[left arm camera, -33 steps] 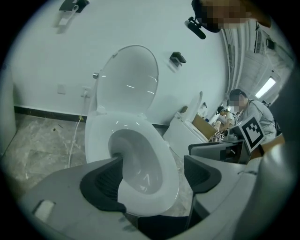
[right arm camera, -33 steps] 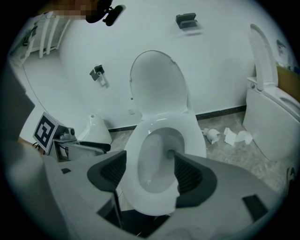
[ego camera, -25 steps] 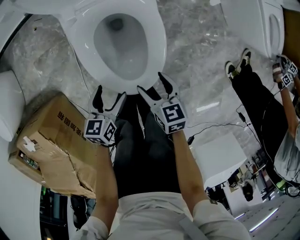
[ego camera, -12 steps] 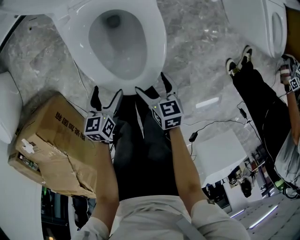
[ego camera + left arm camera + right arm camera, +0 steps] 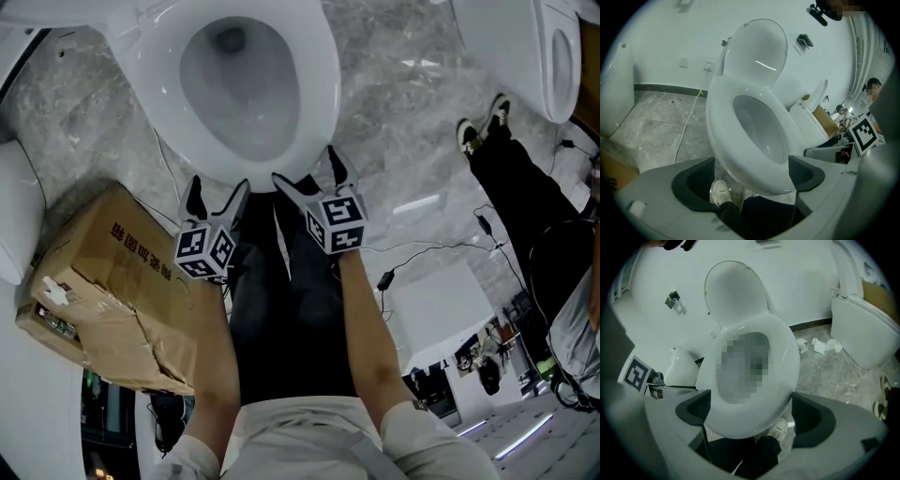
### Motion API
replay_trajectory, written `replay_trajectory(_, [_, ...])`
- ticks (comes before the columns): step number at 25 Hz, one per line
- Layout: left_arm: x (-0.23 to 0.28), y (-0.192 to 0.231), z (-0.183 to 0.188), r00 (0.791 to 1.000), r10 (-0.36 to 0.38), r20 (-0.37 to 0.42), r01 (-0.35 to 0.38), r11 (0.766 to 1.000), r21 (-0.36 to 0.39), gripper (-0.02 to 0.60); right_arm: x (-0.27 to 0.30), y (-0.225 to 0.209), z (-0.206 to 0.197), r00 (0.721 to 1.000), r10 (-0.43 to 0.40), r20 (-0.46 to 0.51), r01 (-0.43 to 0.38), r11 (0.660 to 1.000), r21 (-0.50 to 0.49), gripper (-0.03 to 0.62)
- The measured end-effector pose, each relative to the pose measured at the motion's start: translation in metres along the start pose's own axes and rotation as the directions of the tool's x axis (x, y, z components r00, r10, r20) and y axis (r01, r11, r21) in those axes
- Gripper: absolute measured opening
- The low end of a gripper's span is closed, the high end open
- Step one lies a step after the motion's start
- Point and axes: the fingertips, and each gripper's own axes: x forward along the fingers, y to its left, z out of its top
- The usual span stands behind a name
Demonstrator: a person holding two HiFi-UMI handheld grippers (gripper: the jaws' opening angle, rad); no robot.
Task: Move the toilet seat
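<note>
Opening wide just now and holding nothing, the left hand-held gripper (image 5: pixel 217 186) and right hand-held gripper (image 5: pixel 305 165) face the hard, slippery toilet seat (image 5: pixel 319 84), probably best pinched at its front rim.

Left tongs (image 5: pixel 218 187), right tongs (image 5: pixel 305 167): wider open, closer to toilet seat (image 5: pixel 320 89).

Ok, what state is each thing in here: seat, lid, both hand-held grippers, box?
Toilet seat: down on the bowl.
Toilet lid: raised upright.
Left hand-held gripper: open, jaws have just been opening, nothing gripped.
Right hand-held gripper: open, jaws have just been opening, nothing gripped.
Cardboard box: torn and crumpled, on the floor.
</note>
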Motion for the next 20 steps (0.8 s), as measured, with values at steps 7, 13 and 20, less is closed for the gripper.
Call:
replay_trajectory(7, [0.008,0.002,-0.012,0.999,-0.002,-0.032,0.002,1.000,-0.014,0.465,0.011,-0.010,-0.011,0.999,-0.012,-0.030,0.013,0.999,0.044,0.548])
replay_trajectory(13, [0.018,-0.004,-0.004,0.999,-0.027,-0.034,0.027,0.999,-0.020,0.465,0.021,-0.010,-0.009,1.000,0.014,-0.009,-0.013,0.995,0.094,0.552])
replay_trajectory(20, [0.015,-0.006,-0.004,0.999,-0.034,-0.031,0.034,0.999,-0.007,0.465,0.015,-0.004,-0.004,0.997,0.054,0.045,-0.061,0.986,0.153,0.552])
